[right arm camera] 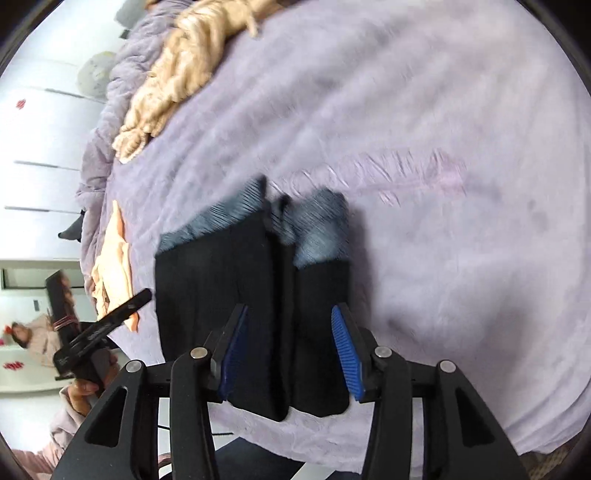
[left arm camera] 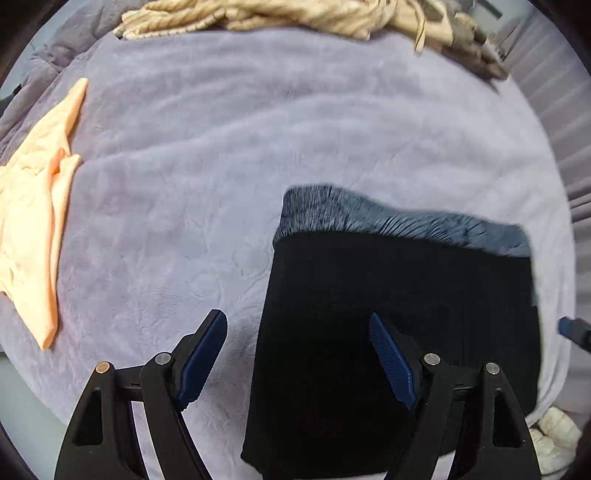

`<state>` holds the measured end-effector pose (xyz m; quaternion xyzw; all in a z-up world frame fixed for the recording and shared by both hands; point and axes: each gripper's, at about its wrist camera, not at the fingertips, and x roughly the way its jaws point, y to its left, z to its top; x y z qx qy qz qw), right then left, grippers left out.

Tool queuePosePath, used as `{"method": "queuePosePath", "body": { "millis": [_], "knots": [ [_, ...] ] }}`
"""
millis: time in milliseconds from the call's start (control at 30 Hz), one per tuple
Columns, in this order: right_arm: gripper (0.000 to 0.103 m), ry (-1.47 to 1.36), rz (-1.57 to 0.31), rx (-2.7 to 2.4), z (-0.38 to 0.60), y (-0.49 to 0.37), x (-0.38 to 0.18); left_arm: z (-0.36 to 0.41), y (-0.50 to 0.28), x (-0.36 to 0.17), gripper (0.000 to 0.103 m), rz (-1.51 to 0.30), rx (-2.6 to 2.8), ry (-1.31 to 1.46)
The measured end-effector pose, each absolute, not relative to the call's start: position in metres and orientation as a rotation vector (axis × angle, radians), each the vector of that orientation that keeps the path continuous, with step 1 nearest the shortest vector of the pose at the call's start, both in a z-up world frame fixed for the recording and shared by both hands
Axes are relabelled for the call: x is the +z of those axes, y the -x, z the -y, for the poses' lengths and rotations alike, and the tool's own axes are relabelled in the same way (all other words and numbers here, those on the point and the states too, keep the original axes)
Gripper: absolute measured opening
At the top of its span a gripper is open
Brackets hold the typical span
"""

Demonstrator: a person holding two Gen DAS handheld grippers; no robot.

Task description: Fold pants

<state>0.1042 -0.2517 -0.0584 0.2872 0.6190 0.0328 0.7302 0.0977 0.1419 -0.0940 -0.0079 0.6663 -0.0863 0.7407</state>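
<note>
The black pants point(left arm camera: 399, 325) lie folded on the lilac fleece blanket point(left arm camera: 258, 140), grey fleecy lining showing at their far edge. My left gripper point(left arm camera: 297, 354) is open above the pants' left edge, holding nothing. In the right wrist view the pants point(right arm camera: 236, 288) lie as two side-by-side panels. My right gripper point(right arm camera: 288, 350) is open with its jaws standing either side of the pants' near end, not closed on them. The left gripper point(right arm camera: 110, 325) shows at the left of that view in the person's hand.
An orange garment point(left arm camera: 33, 206) lies at the blanket's left. A beige striped garment point(left arm camera: 295, 14) is bunched at the far edge. The bed edge runs close in front. White cupboards point(right arm camera: 40, 147) stand beyond the bed.
</note>
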Motion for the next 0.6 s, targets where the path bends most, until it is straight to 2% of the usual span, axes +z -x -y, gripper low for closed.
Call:
{"method": "queuePosePath", "body": {
  "millis": [100,233,433,467,600],
  "knots": [
    [0.050,-0.566,-1.401,0.111,0.228,-0.115,-0.063,-0.139,-0.095,-0.103,0.090,-1.463,-0.180,0.019],
    [0.050,-0.326,-1.559,0.058,0.191,-0.116,-0.112,-0.142,-0.085,-0.098,0.090,-1.475,-0.199,0.006],
    [0.057,-0.336,-1.546,0.056,0.196,-0.111,-0.111,-0.141,-0.066,-0.090,0.091,-1.466,-0.217,-0.060],
    [0.057,-0.334,-1.549,0.051,0.197,-0.111,-0.111,-0.139,-0.062,-0.091,0.103,-1.470,-0.222,-0.074],
    [0.070,-0.319,-1.560,0.032,0.187,-0.117,-0.109,-0.140,-0.045,-0.086,0.103,-1.476,-0.267,-0.123]
  ]
}}
